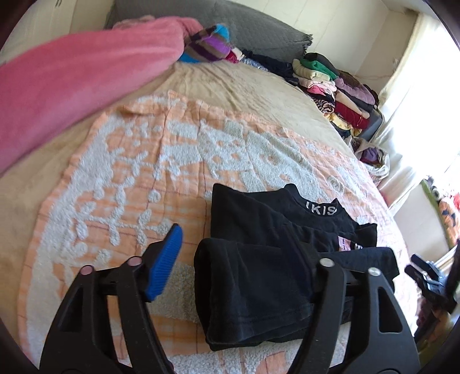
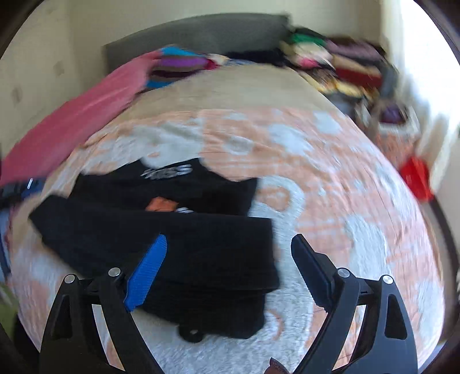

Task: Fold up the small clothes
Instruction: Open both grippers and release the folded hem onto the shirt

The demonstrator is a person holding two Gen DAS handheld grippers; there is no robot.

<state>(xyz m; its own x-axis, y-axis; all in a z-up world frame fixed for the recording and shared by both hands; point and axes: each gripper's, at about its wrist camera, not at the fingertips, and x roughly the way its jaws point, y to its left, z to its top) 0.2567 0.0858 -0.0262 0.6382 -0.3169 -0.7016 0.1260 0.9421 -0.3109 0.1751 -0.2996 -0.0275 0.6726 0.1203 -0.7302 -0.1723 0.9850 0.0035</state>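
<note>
A small black garment (image 1: 267,259) with white collar lettering lies partly folded on an orange and white patterned towel (image 1: 172,161) on the bed. My left gripper (image 1: 244,253) is open; the folded edge lies between its fingers, and the right finger is hidden by the cloth. In the blurred right wrist view the same garment (image 2: 172,236) lies left of centre. My right gripper (image 2: 230,253) is open over its right edge, holding nothing.
A pink sleeve (image 1: 72,72) crosses the upper left. Stacks of folded clothes (image 1: 339,89) line the bed's far right side, with a striped bundle (image 1: 207,43) by the grey headboard (image 1: 258,26). A red object (image 2: 417,178) sits off the right edge.
</note>
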